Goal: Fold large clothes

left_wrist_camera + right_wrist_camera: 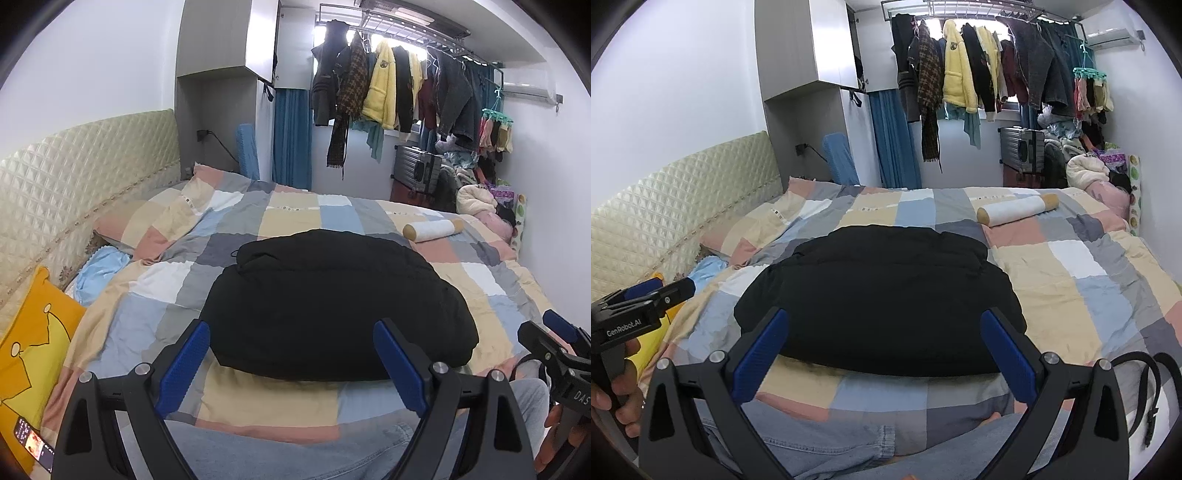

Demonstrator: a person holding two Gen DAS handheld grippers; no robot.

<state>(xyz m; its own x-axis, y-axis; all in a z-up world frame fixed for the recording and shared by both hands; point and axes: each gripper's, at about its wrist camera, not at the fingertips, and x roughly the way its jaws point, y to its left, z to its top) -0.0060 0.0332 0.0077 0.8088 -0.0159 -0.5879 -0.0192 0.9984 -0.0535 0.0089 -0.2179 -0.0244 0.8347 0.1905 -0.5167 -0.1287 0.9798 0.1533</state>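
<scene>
Both grippers are spread wide and hold nothing: my left gripper (pixel 291 365) hovers just short of the near edge of the black padded jacket (pixel 332 306), its blue pads (pixel 186 363) clear of the cloth, and my right gripper (pixel 884 354) hangs the same way, empty, over that same near edge. Each tool shows at the margin of the other's view, and neither touches the jacket or the bed. The jacket lies as a thick, rounded bundle in the middle of the bed, on the patchwork duvet (pixel 295 218), with its near edge toward the foot side where I sit and its far edge pointing toward the window wall. It looks already doubled over on itself, though I cannot tell how many folds are in it. I judge it soft, puffy and fairly light for its bulk, with a smooth shell that may slip and spring back open. The best hold, I think, is at the two near corners, pinching through all layers instead of the top skin alone. A white bolster (pixel 432 229) lies beyond it near the far right edge, well apart.
</scene>
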